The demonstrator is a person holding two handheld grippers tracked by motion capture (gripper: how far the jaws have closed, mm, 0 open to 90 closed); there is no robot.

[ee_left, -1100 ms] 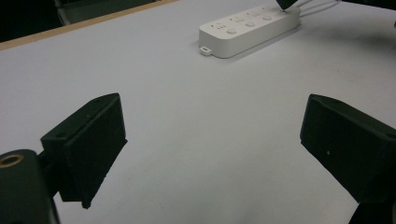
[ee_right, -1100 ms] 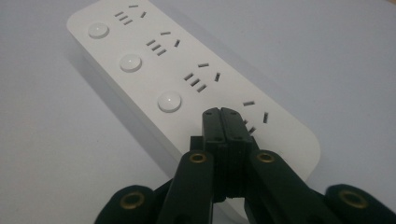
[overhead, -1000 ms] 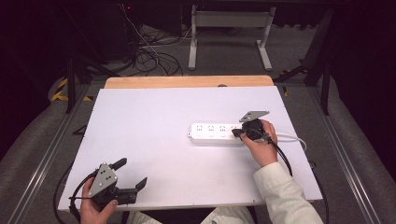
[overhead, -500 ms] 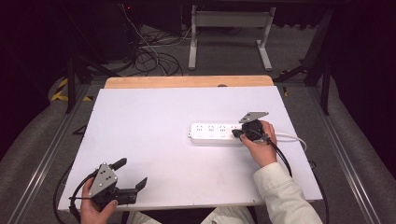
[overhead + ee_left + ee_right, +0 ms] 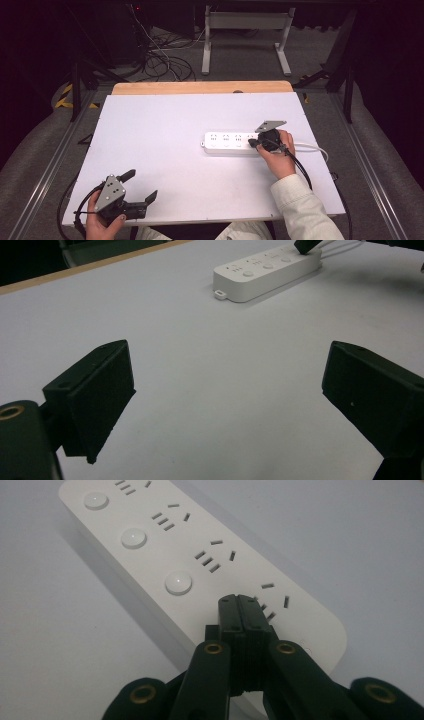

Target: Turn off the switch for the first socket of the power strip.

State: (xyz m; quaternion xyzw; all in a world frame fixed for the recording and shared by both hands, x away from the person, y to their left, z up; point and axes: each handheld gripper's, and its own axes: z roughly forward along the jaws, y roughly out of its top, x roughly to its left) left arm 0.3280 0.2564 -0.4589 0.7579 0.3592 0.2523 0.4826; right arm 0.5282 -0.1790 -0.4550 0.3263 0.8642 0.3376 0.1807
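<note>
A white power strip (image 5: 227,142) with several sockets and round buttons (image 5: 178,582) lies right of the middle of the white table (image 5: 150,125). My right gripper (image 5: 252,144) is shut, and its tips (image 5: 241,600) press down on the strip's near end beside the last socket. Nothing is held between its jaws. My left gripper (image 5: 141,184) is held at the table's front left corner, open and empty, low over bare table (image 5: 227,370). In the left gripper view the power strip (image 5: 265,272) lies far ahead, with the right gripper (image 5: 306,245) at its end.
The strip's white cable (image 5: 312,146) runs off to the right past the person's right hand. A wooden edge (image 5: 200,87) borders the table's far side. Beyond it are floor cables (image 5: 165,55) and a metal stand (image 5: 245,30).
</note>
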